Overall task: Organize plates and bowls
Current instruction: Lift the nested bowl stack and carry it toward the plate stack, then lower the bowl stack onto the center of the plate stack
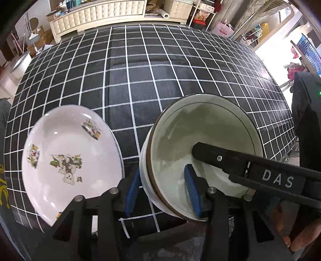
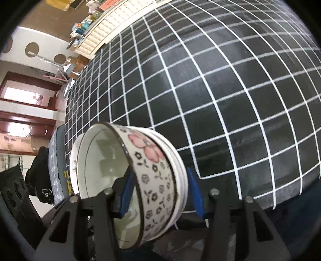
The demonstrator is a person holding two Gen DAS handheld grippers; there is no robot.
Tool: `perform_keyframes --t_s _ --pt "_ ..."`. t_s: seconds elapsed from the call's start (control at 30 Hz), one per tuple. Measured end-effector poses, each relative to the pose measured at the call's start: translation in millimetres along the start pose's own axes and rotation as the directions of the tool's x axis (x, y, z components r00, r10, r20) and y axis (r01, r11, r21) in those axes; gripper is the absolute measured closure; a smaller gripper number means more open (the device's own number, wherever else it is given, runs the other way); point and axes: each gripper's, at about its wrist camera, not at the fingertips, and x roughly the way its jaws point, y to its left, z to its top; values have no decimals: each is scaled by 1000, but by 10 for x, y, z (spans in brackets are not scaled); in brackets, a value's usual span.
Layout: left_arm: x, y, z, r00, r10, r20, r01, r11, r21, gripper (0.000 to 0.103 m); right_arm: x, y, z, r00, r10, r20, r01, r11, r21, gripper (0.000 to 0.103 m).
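Observation:
A bowl (image 1: 200, 152), pale inside with pink and black flowers outside (image 2: 152, 170), sits at the near edge of the black grid tablecloth (image 1: 140, 70). Both grippers straddle its rim. My left gripper (image 1: 162, 190) has one blue pad outside the wall and one inside. My right gripper (image 2: 160, 192) also has one pad inside and one outside, and its finger (image 1: 220, 158) reaches into the bowl in the left wrist view. The jaws stand wide on both, and I cannot tell whether either pinches the wall. A white plate (image 1: 66, 160) with a cartoon print lies to the left of the bowl.
A cream padded cabinet (image 1: 100, 12) runs along the far side of the table. A blue crate (image 1: 309, 50) and clutter stand at the right. The table's near edge (image 2: 280, 204) is just below the bowl.

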Motion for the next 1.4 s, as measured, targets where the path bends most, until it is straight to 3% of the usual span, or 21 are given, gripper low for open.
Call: perform_keyframes --t_s 0.27,0.57,0.73,0.97,1.4 --pt "-405 156 199 997 28 65 -26 999 -24 63 -101 383 39 999 41 20 -39 998 -55 50" --pt "-769 792 166 990 88 111 -75 990 -118 63 112 1054 78 997 81 -22 -83 982 -170 50" --pt "-779 1139 23 990 111 88 -96 982 -162 64 416 1262 69 993 88 -77 -102 974 -202 50" --pt "-552 1429 -89 994 89 62 -72 970 -230 64 737 1477 65 992 41 -119 -68 969 -238 50" --pt "-398 1617 -101 997 56 58 -39 963 -267 64 907 1561 89 990 -21 -137 -18 959 -284 50"
